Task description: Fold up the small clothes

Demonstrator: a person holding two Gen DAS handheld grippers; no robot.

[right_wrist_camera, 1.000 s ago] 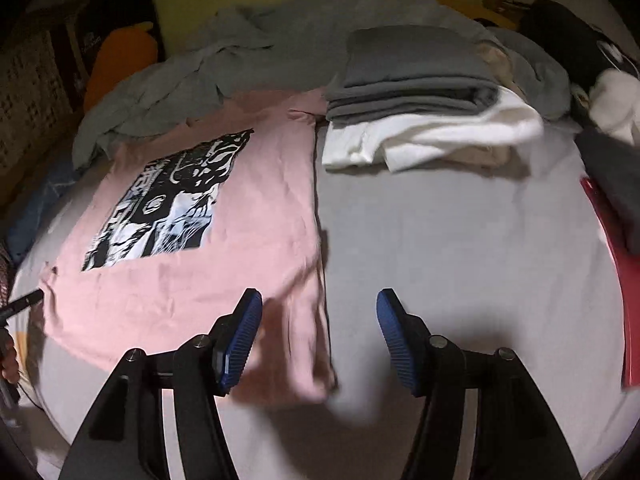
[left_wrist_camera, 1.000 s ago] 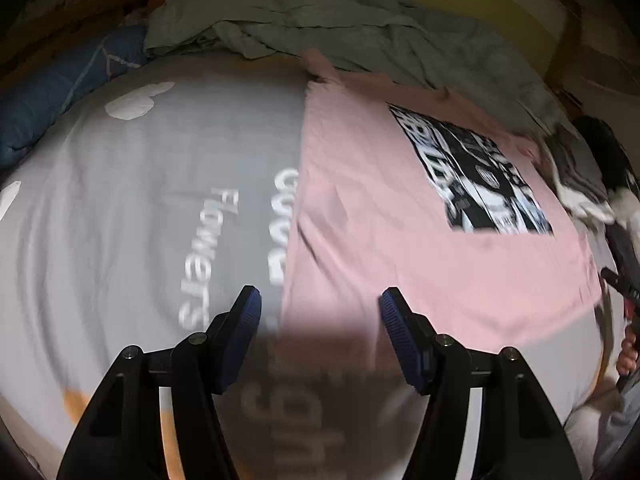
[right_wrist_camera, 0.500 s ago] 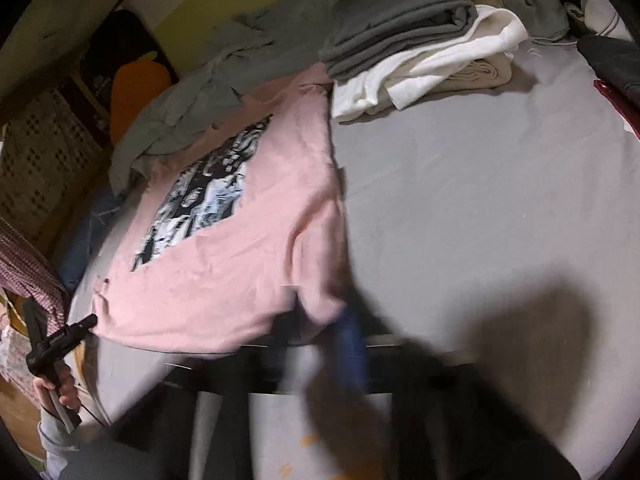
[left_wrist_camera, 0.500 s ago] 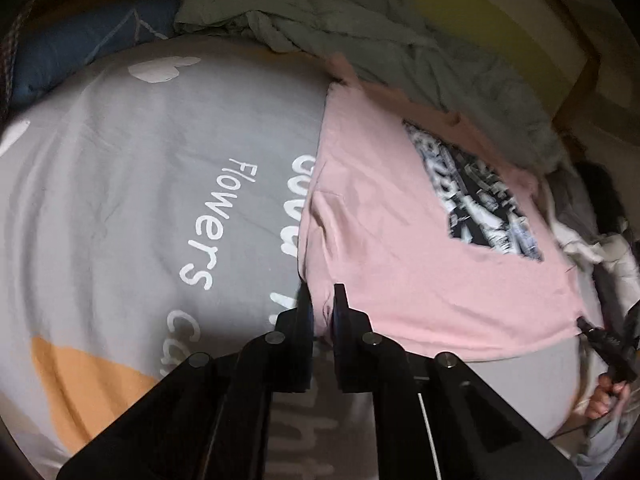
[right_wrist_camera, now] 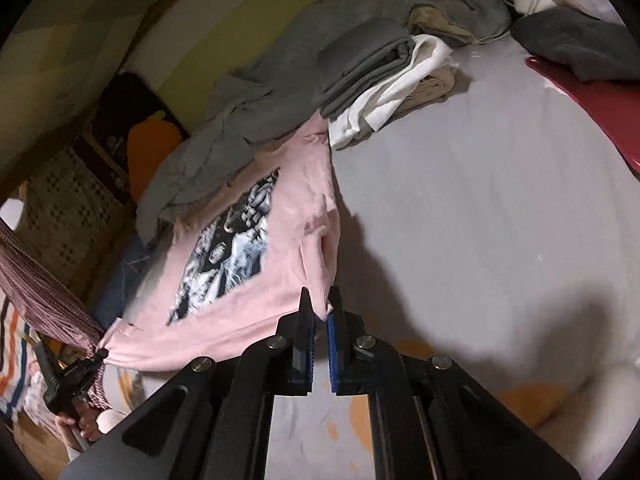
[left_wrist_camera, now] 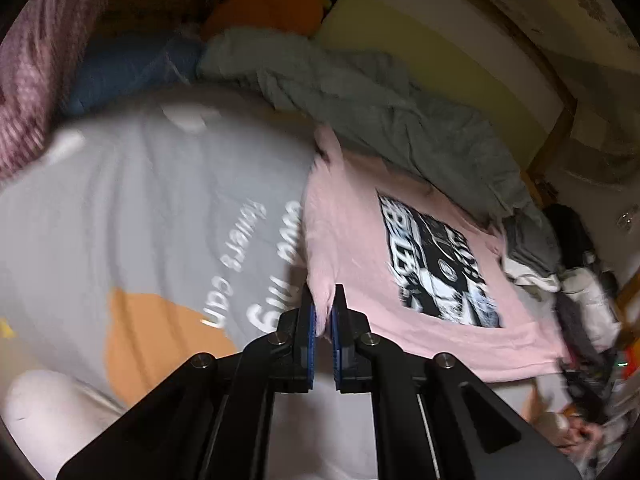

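- Pink T-shirt (left_wrist_camera: 352,240): I see it lying print side up on the grey bedsheet (left_wrist_camera: 140,208), its black-and-white graphic (left_wrist_camera: 436,264) facing the cameras; the 2 bottom corners are lifted off the sheet, while the upper part lies flat.
- Left gripper (left_wrist_camera: 323,312): I have it clenched on 1 bottom corner of the shirt; pink cloth is pinched between the blue pads (left_wrist_camera: 312,332) and pulls up into a ridge.
- Right gripper (right_wrist_camera: 319,314): I have it clamped on the other bottom corner; the fabric bunches into folds just above the fingertips.
- Bedsheet: grey with white lettering (left_wrist_camera: 236,256) and an orange patch (left_wrist_camera: 156,340) beside the shirt; the left view is blurred, so I cannot read the words fully.
- Grey garment (right_wrist_camera: 224,136): crumpled at the far edge of the bed, overlapping the shirt's collar end.
- Folded stack (right_wrist_camera: 380,76): grey, white and beige pieces piled just beside the shirt's far corner.
- Red item (right_wrist_camera: 592,108): at the right edge of the bed, well apart from the shirt, with dark clothing (right_wrist_camera: 576,46) on it.
- Orange cushion (left_wrist_camera: 276,4): behind the grey garment.
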